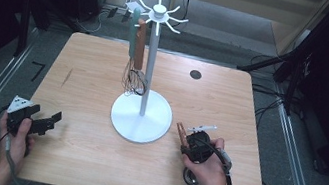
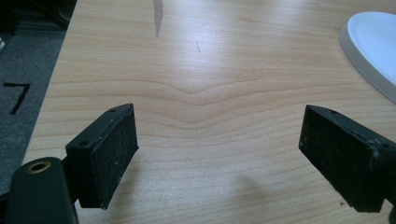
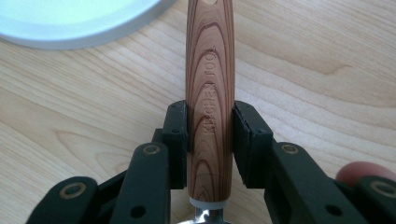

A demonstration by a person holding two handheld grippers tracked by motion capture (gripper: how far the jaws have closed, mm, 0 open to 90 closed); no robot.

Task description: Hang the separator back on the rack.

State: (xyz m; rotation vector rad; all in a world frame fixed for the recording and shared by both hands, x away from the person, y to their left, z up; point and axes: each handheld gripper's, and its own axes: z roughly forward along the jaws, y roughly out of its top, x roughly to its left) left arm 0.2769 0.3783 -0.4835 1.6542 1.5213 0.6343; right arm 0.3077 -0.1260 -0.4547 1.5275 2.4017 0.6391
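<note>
A white stand (image 1: 141, 115) with hooked arms at its top rises from a round base at the table's middle. From it hang a wooden-handled whisk (image 1: 139, 50) and a teal-handled utensil (image 1: 134, 29). Right of the base, my right gripper (image 1: 189, 145) is shut on a wooden-handled kitchen tool (image 1: 181, 130). In the right gripper view both pads press the handle (image 3: 209, 60), which points toward the stand's base (image 3: 70, 18). The tool's metal head (image 1: 190, 177) shows under the hand. My left gripper (image 1: 47, 114) rests at the front left, jaws wide open (image 2: 217, 135) over bare wood.
A small dark round cap (image 1: 196, 74) sits in the tabletop at the back right. A dark streak (image 1: 68, 76) marks the wood at the left. The stand's base edge (image 2: 373, 42) lies right of the left gripper. Grey floor and metal rails surround the table.
</note>
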